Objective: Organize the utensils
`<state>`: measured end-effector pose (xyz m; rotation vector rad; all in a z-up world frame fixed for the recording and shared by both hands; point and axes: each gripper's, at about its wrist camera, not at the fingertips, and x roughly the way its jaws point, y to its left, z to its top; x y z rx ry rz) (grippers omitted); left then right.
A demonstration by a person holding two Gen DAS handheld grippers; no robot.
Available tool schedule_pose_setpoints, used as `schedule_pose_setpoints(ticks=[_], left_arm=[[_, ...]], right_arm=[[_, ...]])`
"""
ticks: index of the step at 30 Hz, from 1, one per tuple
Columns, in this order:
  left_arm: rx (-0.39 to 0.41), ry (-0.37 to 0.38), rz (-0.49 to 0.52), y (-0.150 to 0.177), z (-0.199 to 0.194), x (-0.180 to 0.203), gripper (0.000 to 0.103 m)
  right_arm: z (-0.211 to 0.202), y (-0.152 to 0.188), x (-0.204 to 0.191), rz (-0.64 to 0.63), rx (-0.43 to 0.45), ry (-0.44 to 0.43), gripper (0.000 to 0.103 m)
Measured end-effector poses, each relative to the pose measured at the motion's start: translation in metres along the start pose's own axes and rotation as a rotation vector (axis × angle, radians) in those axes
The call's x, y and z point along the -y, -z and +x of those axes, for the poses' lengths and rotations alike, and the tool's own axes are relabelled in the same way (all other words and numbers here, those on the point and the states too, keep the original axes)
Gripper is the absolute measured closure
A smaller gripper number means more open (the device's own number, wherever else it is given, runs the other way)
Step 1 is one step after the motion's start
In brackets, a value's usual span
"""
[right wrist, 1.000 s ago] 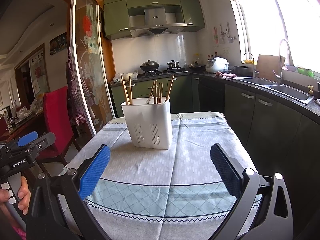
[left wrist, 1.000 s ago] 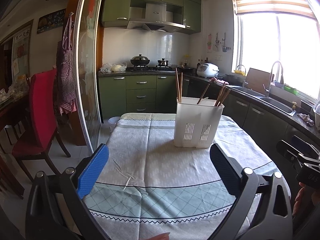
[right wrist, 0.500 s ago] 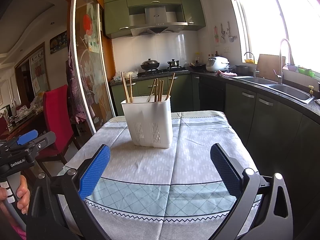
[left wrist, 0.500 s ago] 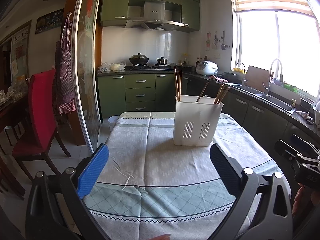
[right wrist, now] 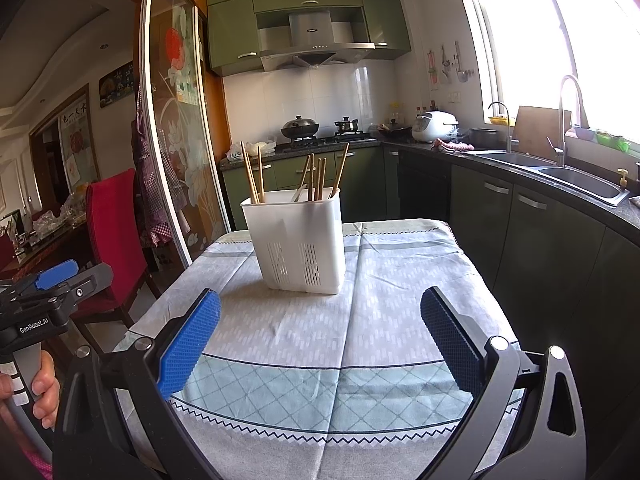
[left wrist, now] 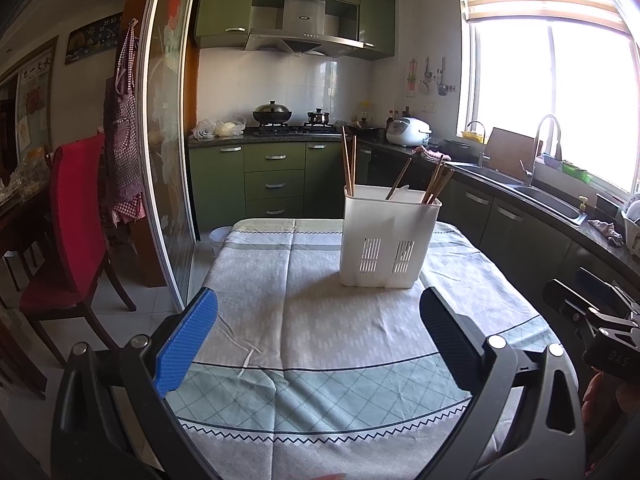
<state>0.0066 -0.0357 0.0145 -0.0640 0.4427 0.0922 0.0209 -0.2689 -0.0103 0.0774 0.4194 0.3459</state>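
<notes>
Green-and-grey cloth covers the table (left wrist: 320,360), where a white holder (left wrist: 386,240) stands past both wide-open, empty claws, the left claw (left wrist: 318,344) and right claw (right wrist: 320,340) about equally near, with brown chopsticks (right wrist: 316,176) poking up inside it.

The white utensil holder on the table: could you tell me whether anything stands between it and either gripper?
Nothing visible does. Only bare tablecloth lies between the open right gripper and the white utensil holder, and likewise ahead of the open left gripper. The chopsticks stand inside the holder.
</notes>
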Motion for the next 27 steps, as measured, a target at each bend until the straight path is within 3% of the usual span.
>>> schedule_pose_setpoints(ticks=[27], left_arm=[[-0.025,0.001,0.006,0.004,0.012,-0.004,0.007]], right_arm=[[0.008,0.009,0.003,0.003,-0.011,0.0,0.005]])
